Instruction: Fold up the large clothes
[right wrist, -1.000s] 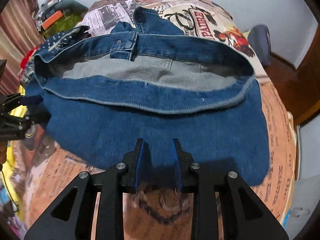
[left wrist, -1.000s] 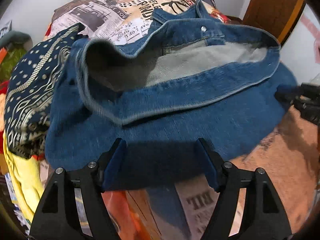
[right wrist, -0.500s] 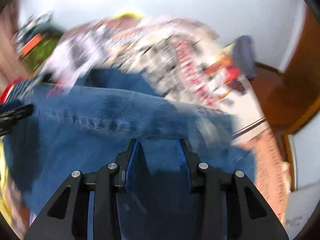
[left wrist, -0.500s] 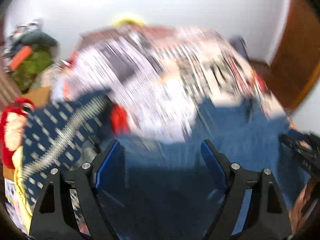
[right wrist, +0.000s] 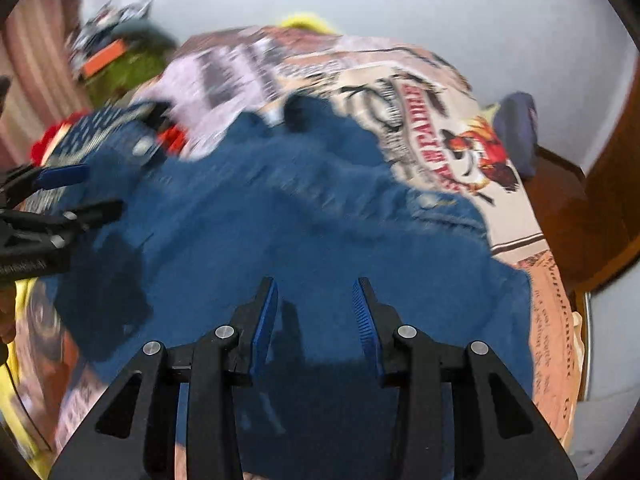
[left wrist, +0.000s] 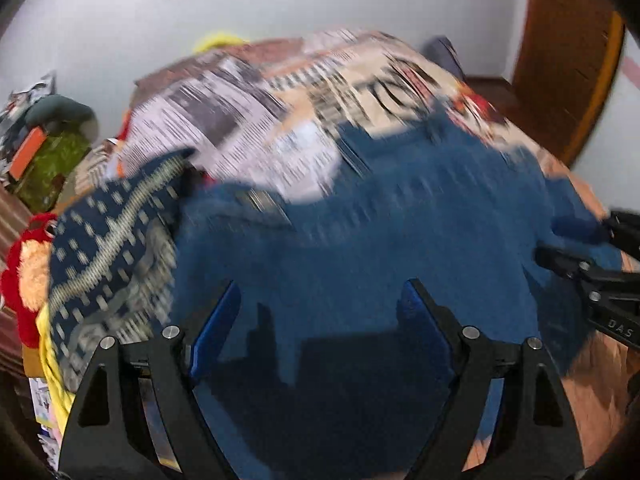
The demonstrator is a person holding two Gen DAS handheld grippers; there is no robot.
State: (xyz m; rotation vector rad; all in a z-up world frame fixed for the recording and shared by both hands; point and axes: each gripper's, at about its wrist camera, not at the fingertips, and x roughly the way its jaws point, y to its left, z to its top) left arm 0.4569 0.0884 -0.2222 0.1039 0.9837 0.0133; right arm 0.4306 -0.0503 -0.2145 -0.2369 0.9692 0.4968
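Observation:
A large blue denim garment (left wrist: 380,248) lies spread on a bed with a newspaper-print cover (left wrist: 260,92); it also shows in the right wrist view (right wrist: 300,224). My left gripper (left wrist: 320,292) is open wide, just above the denim's near part, holding nothing. My right gripper (right wrist: 314,288) is open with a narrower gap, also over the denim's near part and empty. Each gripper shows in the other's view: the right one at the right edge (left wrist: 580,248), the left one at the left edge (right wrist: 72,192). Both views are motion-blurred.
A navy patterned cloth (left wrist: 108,240) lies left of the denim over yellow and red fabric (left wrist: 16,276). A clutter pile with green fabric (left wrist: 52,156) sits far left. A wooden door (left wrist: 568,52) stands at the right. A dark blue cushion (right wrist: 516,128) lies by the bed's far right.
The denim's open waistband has been folded over, so the grey inside no longer shows. Both grippers rose and tilted up, and the right gripper opened wider.

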